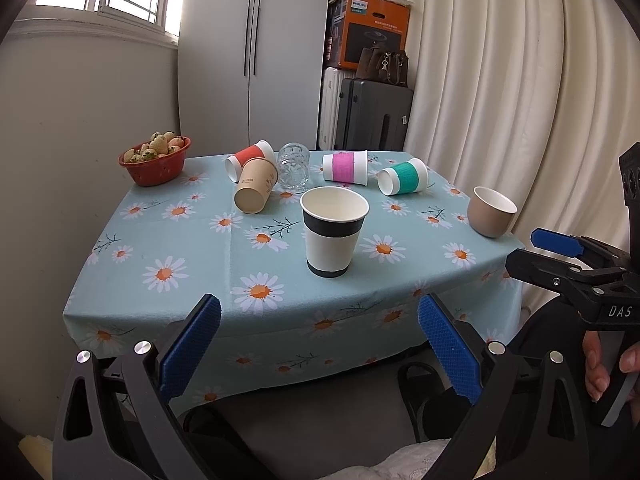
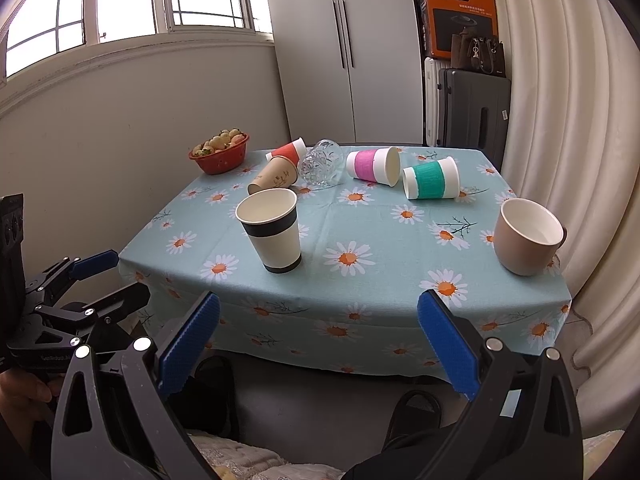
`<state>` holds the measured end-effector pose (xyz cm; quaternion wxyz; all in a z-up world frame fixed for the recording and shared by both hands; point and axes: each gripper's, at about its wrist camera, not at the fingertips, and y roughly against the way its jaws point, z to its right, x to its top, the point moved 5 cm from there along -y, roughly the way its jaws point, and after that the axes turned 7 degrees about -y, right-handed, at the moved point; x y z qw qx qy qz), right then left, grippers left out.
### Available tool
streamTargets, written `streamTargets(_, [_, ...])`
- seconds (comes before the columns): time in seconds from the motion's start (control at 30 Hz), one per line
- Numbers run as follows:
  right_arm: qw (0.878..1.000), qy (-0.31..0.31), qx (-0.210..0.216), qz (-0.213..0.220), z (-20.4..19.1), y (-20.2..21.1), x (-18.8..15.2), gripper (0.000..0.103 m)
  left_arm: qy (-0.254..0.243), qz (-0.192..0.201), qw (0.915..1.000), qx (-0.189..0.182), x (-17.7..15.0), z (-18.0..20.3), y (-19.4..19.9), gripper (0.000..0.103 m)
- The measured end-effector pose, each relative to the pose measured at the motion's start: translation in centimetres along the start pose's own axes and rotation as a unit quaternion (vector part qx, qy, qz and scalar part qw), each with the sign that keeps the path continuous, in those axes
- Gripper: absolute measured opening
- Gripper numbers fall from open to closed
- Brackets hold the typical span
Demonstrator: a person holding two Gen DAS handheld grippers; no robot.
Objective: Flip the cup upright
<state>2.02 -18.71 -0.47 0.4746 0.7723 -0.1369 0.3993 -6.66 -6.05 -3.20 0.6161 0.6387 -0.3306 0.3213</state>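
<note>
A white paper cup with black bands point(image 1: 333, 237) point(image 2: 273, 233) stands upright near the front of the table. A tan mug point(image 1: 491, 211) point(image 2: 527, 236) stands upright at the right edge. Lying on their sides at the back are a brown paper cup point(image 1: 256, 191) point(image 2: 274, 177), a red-sleeved cup point(image 1: 250, 159) point(image 2: 288, 150), a pink-sleeved cup point(image 1: 345, 167) point(image 2: 373, 165) and a green-sleeved cup point(image 1: 403, 176) point(image 2: 430, 178). A cut glass point(image 1: 294, 166) point(image 2: 322, 162) stands among them. My left gripper point(image 1: 319, 350) and right gripper point(image 2: 318, 346) are open and empty, held before the table's front edge.
A red bowl of strawberries point(image 1: 155, 162) point(image 2: 220, 153) sits at the back left corner. The table has a daisy-print cloth point(image 1: 192, 248) point(image 2: 380, 232). A curtain point(image 1: 520, 80) hangs at the right. A wall is at the left, suitcases point(image 1: 366, 114) behind.
</note>
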Motion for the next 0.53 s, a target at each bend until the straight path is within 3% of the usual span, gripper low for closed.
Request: streamTargets(0.53, [1.000,0.004,0.000,0.001,-0.23,0.22,-0.04,0.098,-0.001,0.000,1.0000,-0.003,0.05,-0.01,0.02,0.097])
